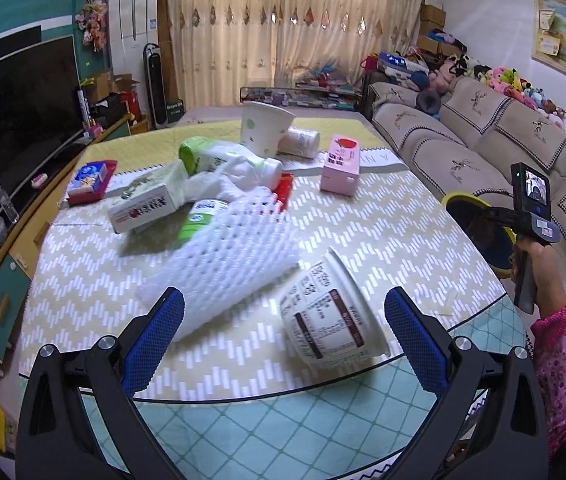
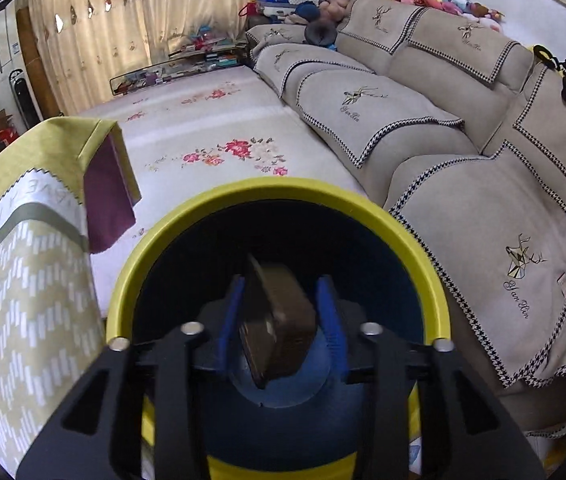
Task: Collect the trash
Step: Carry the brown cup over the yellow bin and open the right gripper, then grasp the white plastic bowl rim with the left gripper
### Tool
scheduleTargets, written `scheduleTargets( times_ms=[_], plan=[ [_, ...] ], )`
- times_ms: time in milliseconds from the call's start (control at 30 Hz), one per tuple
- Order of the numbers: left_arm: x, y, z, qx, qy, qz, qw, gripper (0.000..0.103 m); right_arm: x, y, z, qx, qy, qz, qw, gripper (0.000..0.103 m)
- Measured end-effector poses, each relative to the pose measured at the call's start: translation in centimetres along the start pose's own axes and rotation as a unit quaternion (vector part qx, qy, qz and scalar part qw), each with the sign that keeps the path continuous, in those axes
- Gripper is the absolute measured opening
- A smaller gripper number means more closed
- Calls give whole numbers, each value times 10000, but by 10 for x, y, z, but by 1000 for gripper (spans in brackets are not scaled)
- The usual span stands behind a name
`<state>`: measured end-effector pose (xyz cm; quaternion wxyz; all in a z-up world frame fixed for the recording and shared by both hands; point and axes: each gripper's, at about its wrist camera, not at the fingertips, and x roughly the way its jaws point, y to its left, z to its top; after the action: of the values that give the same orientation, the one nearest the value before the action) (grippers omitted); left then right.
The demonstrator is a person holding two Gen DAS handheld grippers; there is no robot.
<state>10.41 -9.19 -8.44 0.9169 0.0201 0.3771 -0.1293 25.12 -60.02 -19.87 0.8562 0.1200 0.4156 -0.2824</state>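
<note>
My left gripper (image 1: 285, 296) hangs open over the near part of the table. A white paper cup (image 1: 331, 320) lies on its side just ahead between the blue fingers, and a white foam net (image 1: 227, 264) lies to its left. Further back is a heap of trash: a white and red box (image 1: 143, 206), green-capped bottles (image 1: 219, 156), a pink carton (image 1: 341, 164) and a paper bowl (image 1: 263, 126). My right gripper (image 2: 281, 280) is over the yellow-rimmed bin (image 2: 283, 188). A tilted brown box (image 2: 279, 320) sits between its pads with a small gap on each side.
The bin (image 1: 463, 200) stands off the table's right edge, beside a beige sofa (image 2: 463, 200). A hand in a pink patterned sleeve (image 1: 563, 360) is at the right. A TV (image 1: 15, 100) and a low cabinet line the left side. A blue packet on a red tray (image 1: 89, 178) sits far left on the table.
</note>
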Motion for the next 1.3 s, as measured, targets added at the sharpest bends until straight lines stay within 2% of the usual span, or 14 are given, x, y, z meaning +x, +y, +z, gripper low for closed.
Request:
scheduleTargets(
  times_ms=[233, 533, 667, 767, 833, 900, 933, 1000, 1067, 1133, 1300],
  plan=[
    [15, -14, -1, 51, 237, -172, 9996, 99, -26, -2, -6, -34, -259, 182, 9995, 51],
    [41, -20, -5, -1, 687, -124, 9976, 99, -70, 8, -23, -246, -603, 433, 9969, 55],
    [47, -23, -7, -17, 760, -153, 9970, 98, -80, 9, -27, -311, -645, 549, 9959, 55],
    [51, -24, -7, -72, 797, -193, 9966, 82, -86, 9, -30, -335, -699, 552, 9955, 55],
    [54, -22, -7, -137, 831, -228, 9962, 65, -90, 8, -32, -324, -713, 584, 9952, 55],
    [55, -20, -7, -172, 824, -221, 9962, 60, -92, 5, -33, -308, -728, 614, 9950, 55],
    [55, -21, -7, -144, 790, -195, 9966, 51, -94, 4, -33, -301, -741, 630, 9948, 55],
    [53, -22, -6, -104, 764, -223, 9968, 42, -98, 1, -36, -282, -765, 674, 9944, 55],
    [50, -25, -4, -50, 726, -304, 9969, 38, -102, -2, -36, -263, -796, 706, 9940, 55],
    [48, -31, -1, 70, 665, -337, 9972, 26, -106, -5, -38, -239, -830, 763, 9933, 55],
    [48, -50, 8, 438, 489, -337, 9973, 13, -111, -14, -43, -181, -872, 752, 9932, 55]
  ],
)
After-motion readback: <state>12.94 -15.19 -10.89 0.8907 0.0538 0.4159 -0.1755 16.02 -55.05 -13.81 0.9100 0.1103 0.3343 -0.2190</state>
